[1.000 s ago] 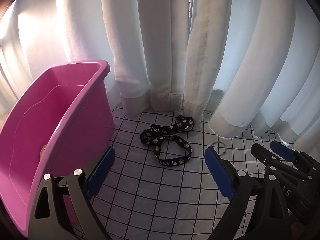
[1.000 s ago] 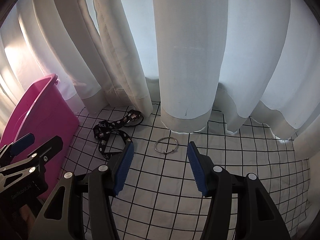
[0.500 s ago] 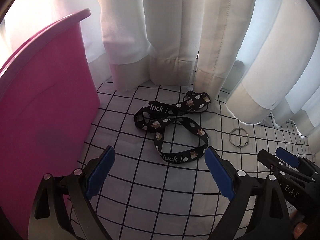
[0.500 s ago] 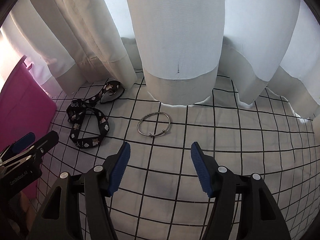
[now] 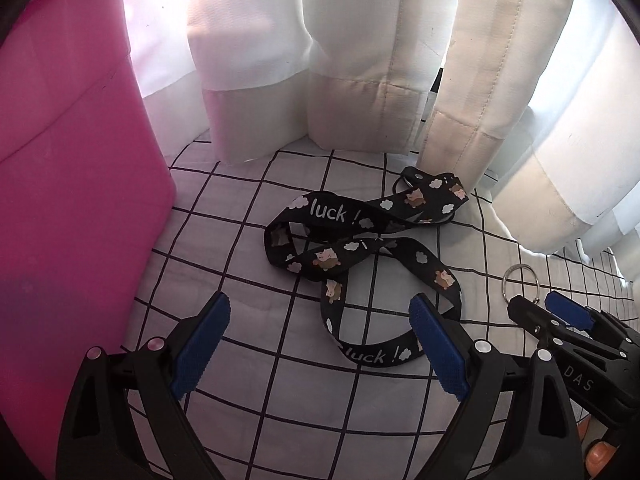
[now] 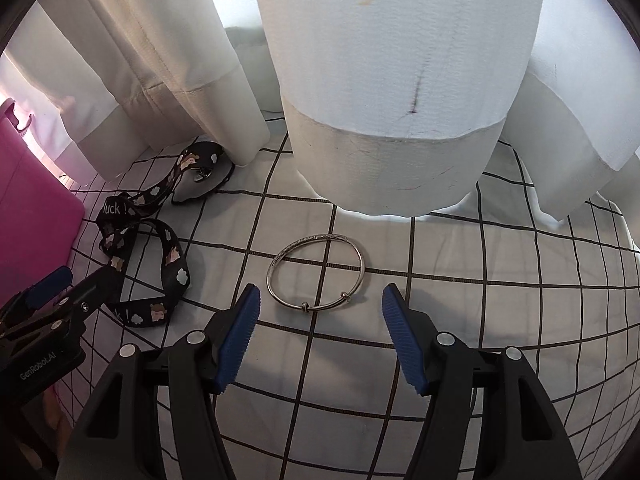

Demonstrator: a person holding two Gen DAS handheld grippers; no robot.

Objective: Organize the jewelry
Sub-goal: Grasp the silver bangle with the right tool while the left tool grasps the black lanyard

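A black lanyard printed with "luck !" and small animals lies in loops on the white grid-patterned cloth. My left gripper is open and empty, low over the cloth just short of the lanyard's near loop. A thin silver bangle lies flat on the cloth. My right gripper is open and empty, its blue pads set either side of the bangle's near edge. The lanyard also shows in the right wrist view, and the bangle in the left wrist view.
A tall pink plastic bin stands at the left, close to the lanyard. White curtains hang down onto the cloth behind both items. Each gripper shows at the edge of the other's view.
Both grippers have moved forward and down: the left closer to the lanyard, the right closer to the bangle. Both stay open. The items have not moved.
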